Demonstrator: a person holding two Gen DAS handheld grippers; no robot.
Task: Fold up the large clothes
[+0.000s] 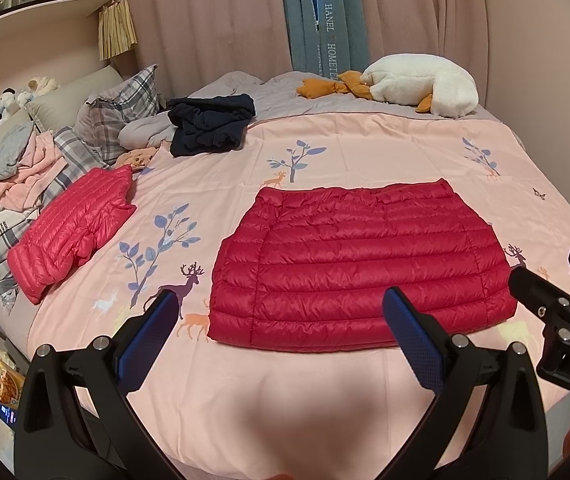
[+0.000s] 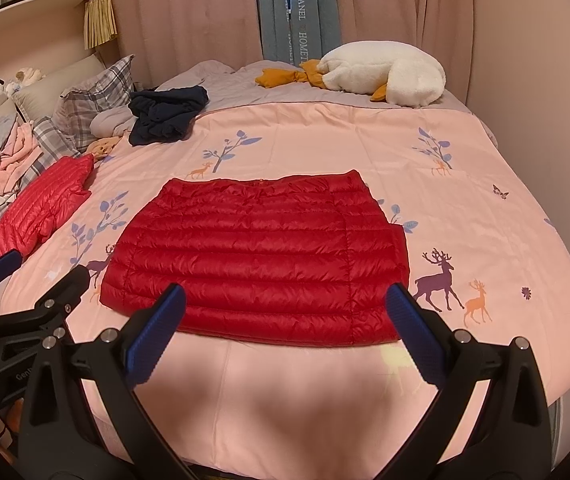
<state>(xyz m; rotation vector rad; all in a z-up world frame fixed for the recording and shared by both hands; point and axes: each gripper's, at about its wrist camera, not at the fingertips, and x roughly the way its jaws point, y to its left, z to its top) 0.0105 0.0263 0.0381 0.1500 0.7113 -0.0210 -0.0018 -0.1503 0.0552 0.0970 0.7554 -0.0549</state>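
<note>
1. We hold the left hand-held gripper (image 1: pixel 281 332) with its blue pads spread wide apart and nothing between them; it hovers above the near edge of the bed (image 1: pixel 285 392), clear of the fabric.
2. We hold the right hand-held gripper (image 2: pixel 285 324) the same way: pads apart, empty, just beside the left one, which shows at the left edge of its view.
3. Straight ahead of both hand-held grippers lies the red down jacket (image 2: pixel 257 256), flat on the pink deer-print bedcover (image 2: pixel 465 184). It already reads as a compact rectangle, no sleeves sticking out, with its near hem just beyond our pads.
4. Further off to the left of the left hand-held gripper sits a pink down jacket (image 1: pixel 73 232), folded and set near the plaid pillows (image 1: pixel 121 108).
5. Beyond that, far ahead and left, a dark navy garment (image 1: pixel 211 124) lies crumpled and unfolded; a white plush goose (image 1: pixel 421 84) rests at the far side of the bed.
6. We judge the red jacket to be mid-fold, with the sides seemingly tucked in.
7. The next move probably calls for lowering both hand-held grippers onto the two near corners of the hem, closing on the puffy layers, and carrying them to the far edge together, so the slippery shell does not slide or bulge.
</note>
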